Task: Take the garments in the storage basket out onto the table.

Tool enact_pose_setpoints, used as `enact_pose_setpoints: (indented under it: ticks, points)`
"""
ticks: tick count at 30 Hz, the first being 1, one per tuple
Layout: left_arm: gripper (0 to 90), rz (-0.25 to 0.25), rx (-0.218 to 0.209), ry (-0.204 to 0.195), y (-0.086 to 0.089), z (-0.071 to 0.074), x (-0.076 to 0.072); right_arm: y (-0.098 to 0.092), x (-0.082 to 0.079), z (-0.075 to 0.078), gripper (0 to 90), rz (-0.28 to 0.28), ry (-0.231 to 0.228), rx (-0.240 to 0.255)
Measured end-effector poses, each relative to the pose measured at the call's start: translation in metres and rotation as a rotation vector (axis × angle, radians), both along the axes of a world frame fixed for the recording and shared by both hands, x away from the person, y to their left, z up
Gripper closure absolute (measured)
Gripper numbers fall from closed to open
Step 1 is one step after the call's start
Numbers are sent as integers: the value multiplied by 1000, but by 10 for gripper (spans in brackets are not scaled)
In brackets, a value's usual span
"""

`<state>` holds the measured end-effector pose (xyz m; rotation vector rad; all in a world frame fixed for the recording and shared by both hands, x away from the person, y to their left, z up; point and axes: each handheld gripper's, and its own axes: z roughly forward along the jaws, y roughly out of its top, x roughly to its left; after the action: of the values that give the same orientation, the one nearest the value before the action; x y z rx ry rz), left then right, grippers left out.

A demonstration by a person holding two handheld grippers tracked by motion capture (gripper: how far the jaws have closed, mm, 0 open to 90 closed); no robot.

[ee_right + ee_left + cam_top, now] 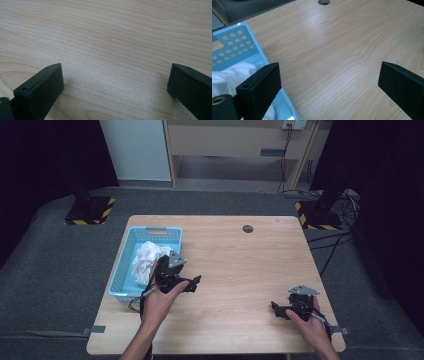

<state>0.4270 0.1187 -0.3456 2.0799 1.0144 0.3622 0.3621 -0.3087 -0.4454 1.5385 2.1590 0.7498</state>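
— We're at a pale wooden surface (235,270) standing on grey carpet, dark curtains to either side and a light cabinet behind. What room do we have?

— Plenty. The middle and far right of the surface are bare wood, out to the right and near edges. One small round hole (247,228) sits near the far edge. The crowded part is the left, where one blue perforated basket (145,240) lies along the left edge, its near end close to our left hand (162,302).

— And in the basket?

— One crumpled white cloth (145,257), bunched toward the middle and near end.

— Our left tool (192,282)?

— Over the basket's right rim, pointing out across the bare wood. In the left gripper view its jaws stand wide apart with nothing between them; one jaw overlaps the basket's rim (262,53) and the cloth (229,75), though we can't tell whether it touches either.

— The right tool (277,310)?

— Near the right front corner, low over the surface, held by our right hand (312,325). Its jaws are spread wide too, with bare wood grain (112,50) between them. We can't say whether the tips touch the wood.

— Count?

— Two tools, two hands, one basket, one cloth, one hole.
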Motion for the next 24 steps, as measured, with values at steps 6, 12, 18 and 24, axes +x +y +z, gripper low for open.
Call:
enact_pose_setpoints:
  ticks: [6, 12, 18, 24]
  points:
    - [35, 20, 11, 6, 16, 2, 4, 0, 0, 0, 4, 0, 0, 0]
    - [30, 39, 12, 4, 32, 7, 10, 0, 0, 0, 4, 0, 0, 0]
    - [31, 57, 20, 12, 44, 6, 16, 0, 0, 0, 4, 1, 0, 0]
    - [30, 78, 30, 18, 60, 5, 20, 0, 0, 0, 4, 0, 0, 0]
